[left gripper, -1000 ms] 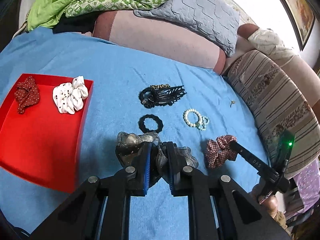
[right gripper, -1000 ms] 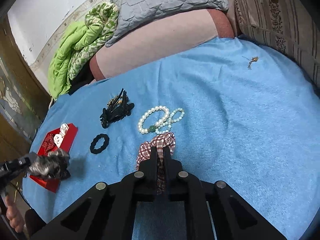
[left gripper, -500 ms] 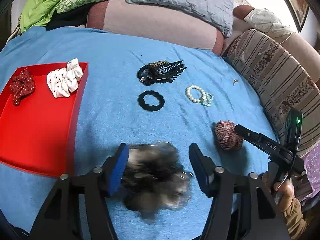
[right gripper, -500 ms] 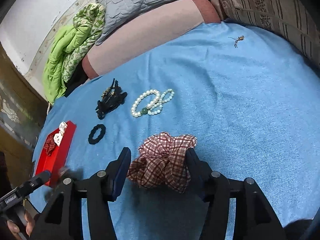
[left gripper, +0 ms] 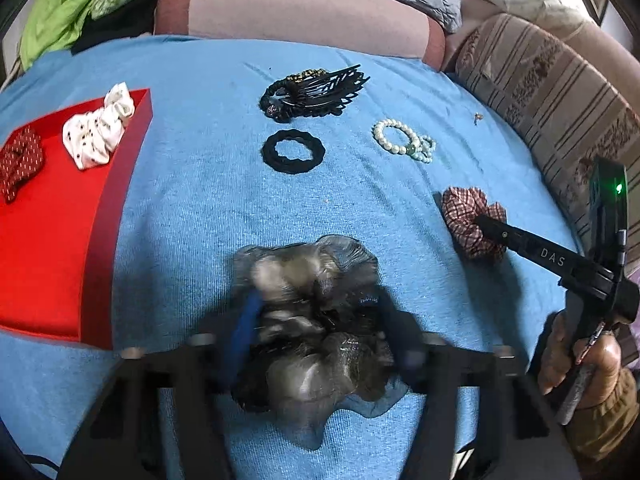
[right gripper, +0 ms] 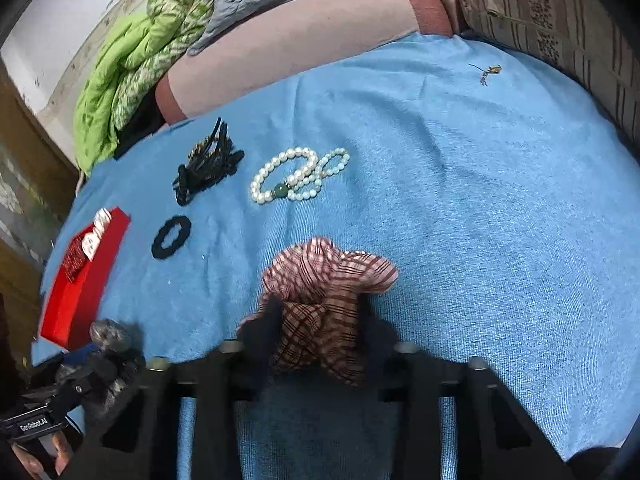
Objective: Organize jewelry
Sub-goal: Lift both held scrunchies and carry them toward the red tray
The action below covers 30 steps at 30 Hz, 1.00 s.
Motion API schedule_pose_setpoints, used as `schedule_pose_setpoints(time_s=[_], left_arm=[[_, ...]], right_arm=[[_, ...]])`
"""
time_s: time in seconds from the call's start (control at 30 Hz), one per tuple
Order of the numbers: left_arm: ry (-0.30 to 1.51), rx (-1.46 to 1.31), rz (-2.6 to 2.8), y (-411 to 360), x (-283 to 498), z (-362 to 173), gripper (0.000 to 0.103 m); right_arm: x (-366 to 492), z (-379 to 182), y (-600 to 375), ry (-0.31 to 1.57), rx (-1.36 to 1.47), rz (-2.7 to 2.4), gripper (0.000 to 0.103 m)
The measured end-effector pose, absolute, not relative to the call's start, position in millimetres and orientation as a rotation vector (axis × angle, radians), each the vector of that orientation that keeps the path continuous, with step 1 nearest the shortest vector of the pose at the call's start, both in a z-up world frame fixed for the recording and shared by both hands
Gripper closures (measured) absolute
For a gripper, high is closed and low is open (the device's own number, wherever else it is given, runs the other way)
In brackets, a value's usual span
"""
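Gripping two scrunchies at once, I treat this as a paired pick. The grey-and-black sheer organza scrunchie lies on the blue terry cloth, bunched between the fingers of the left gripper; the jaws stand apart around it, blurred, so I cannot tell whether the pads are pressing it yet. The red-and-white plaid fabric scrunchie sits between the fingers of the right gripper, likewise straddled, not visibly pinched.

Procedure: I close on the thick middle of each bundle, not on a loose frill, and avoid snagging the cloth pile. The red rectangular tray, already holding a white dotted scrunchie and a dark red dotted scrunchie, is the likely destination.

Pose: both grippers sit low, angled forward along the cloth, well apart from each other.
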State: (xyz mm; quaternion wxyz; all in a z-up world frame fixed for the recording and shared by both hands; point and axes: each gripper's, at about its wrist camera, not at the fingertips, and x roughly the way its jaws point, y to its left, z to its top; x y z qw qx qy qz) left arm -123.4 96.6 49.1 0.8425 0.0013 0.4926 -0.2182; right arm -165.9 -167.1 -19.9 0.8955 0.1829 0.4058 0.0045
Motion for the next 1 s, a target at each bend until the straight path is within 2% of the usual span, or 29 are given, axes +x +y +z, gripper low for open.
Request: schedule_pose_setpoints(time_s=[0.03,0.07,0.13,0.2,0.67,1.0], left_arm=[[1.035,0.018,-0.456,95.5,-124.1,51.1,0.073],[1.028,0.023,-0.456,95.5,-124.6,53.7,0.076],[1.014,0.018,-0.464,96.0,-125.4,59.9,0.087],[1.007,0.0,-0.474,97.8,-126.7,65.3,0.094],[0.907,-0.076,-0.49,122.9,-137.0,106.9,0.096],[0.814,-0.121,-0.398,179.6,-131.8,145.5,0.096]], right_arm=[[-167.1,-18.3,-164.3,0.835,0.36,0.005,0.081],[-168.4,-16.0,-161.8,0.826,0.341,0.002,0.085],[-171.2,-11.4,-157.8,0.807,0.316,-0.004,0.086],[-175.5,-9.5,-155.7,0.799,0.313,-0.01,0.087],[-208.1,18.1,-141.1,0.768,0.361,-0.013,0.087],[-190.3,65.3,-102.9,0.743,0.304,0.104,0.087]])
